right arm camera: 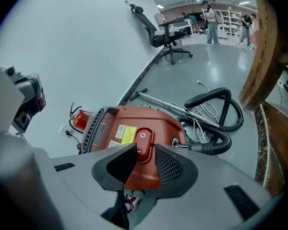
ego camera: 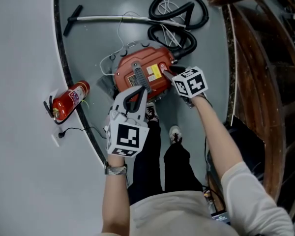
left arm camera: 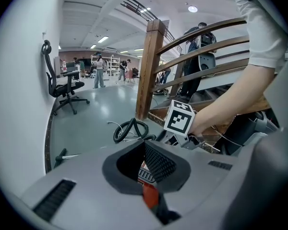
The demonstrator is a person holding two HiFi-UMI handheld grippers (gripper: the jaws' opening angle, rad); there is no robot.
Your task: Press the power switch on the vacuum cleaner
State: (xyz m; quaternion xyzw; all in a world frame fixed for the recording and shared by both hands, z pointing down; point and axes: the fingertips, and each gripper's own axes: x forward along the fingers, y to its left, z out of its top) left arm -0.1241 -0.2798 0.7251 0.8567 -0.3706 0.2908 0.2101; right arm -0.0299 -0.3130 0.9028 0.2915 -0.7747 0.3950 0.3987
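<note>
On the grey polished floor (ego camera: 103,38), close to a curved white wall (ego camera: 19,58), sits the red dome-shaped plastic vacuum cleaner (ego camera: 155,58), its black ribbed hose (ego camera: 196,9) looped just beyond it. Over its near end hangs the left tool (ego camera: 136,93), jaws apart and gripping nothing. The right tool (ego camera: 168,73) has its jaws opening, framing but not pressing the red oval power switch (right arm camera: 143,143) on the cleaner's top.

The vacuum cleaner (ego camera: 152,63) sits right of the fire extinguisher (ego camera: 71,98), hose (ego camera: 191,42) coiled behind.
</note>
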